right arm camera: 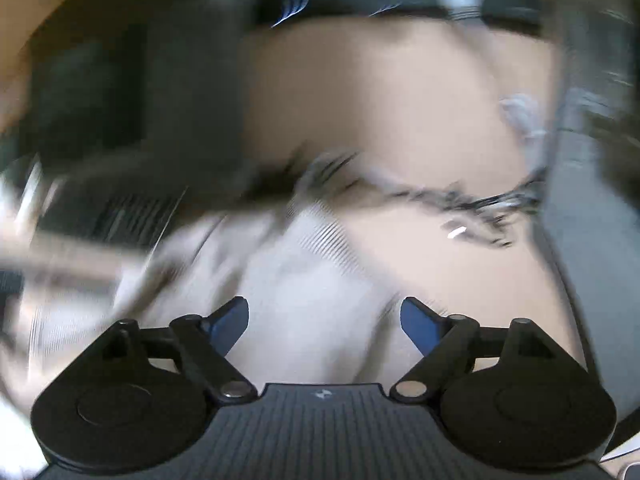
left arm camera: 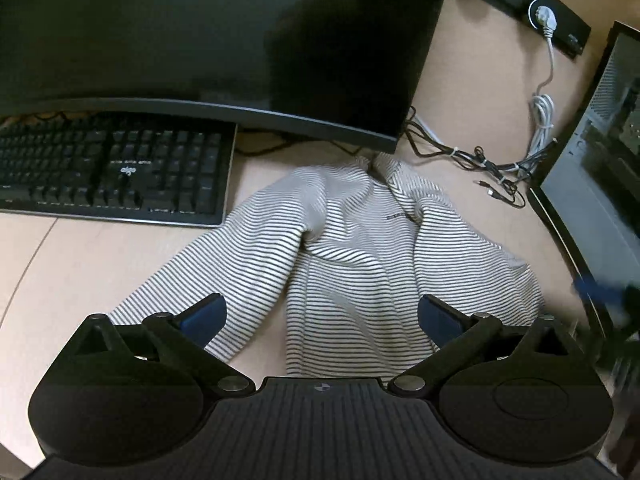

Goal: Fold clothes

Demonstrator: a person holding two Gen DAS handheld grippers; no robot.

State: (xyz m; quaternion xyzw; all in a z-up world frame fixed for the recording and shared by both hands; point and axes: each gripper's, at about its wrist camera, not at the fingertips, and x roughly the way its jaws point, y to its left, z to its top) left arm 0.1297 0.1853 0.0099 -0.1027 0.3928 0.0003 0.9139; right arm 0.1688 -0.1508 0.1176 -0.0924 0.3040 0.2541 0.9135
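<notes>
Left wrist view: striped sweater [left arm camera: 360,248] lay crumpled on desk [left arm camera: 100,256], just ahead of left gripper [left arm camera: 322,316], unfolded yet. Gripper hung above hem, tilted down, fingers wide apart, holding nothing. Keyboard [left arm camera: 108,168] ahead-left.

Right wrist view: heavy blur. Right gripper [right arm camera: 324,320] gaped, empty, sweater [right arm camera: 304,280] ahead.

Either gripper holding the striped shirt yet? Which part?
Nothing held. Left gripper and right gripper are both open above the striped shirt, fingers empty.
</notes>
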